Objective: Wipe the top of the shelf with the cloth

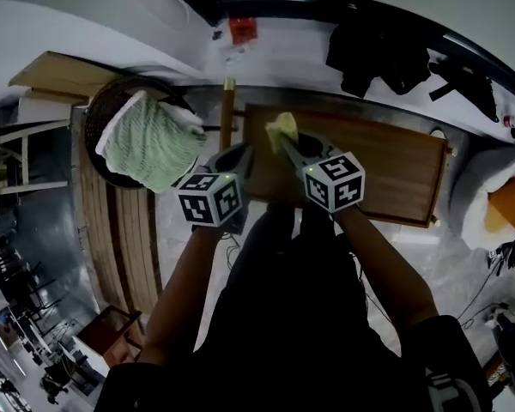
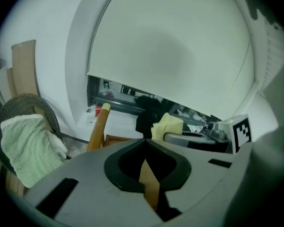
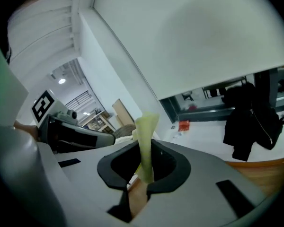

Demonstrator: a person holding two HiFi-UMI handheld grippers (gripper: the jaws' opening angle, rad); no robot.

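A pale yellow cloth [image 1: 282, 130] sticks up over the near left part of the brown wooden shelf top [image 1: 386, 166]. My right gripper [image 1: 289, 147] is shut on the cloth, and in the right gripper view a strip of cloth [image 3: 146, 126] rises between its closed jaws [image 3: 145, 144]. Just left of it, by the shelf's left end, my left gripper [image 1: 240, 156] hovers. Its jaws [image 2: 144, 140] are shut with nothing between them. The left gripper view also catches the cloth [image 2: 169, 125] and the right gripper's body [image 2: 199, 140] beside it.
A dark wicker basket [image 1: 103, 110] holding a green-white towel [image 1: 146, 144] stands left of the shelf. A wooden pole [image 1: 228, 114] leans between them. Black garments [image 1: 378, 54] lie on the window ledge behind. A white bundle [image 1: 498, 200] sits to the right.
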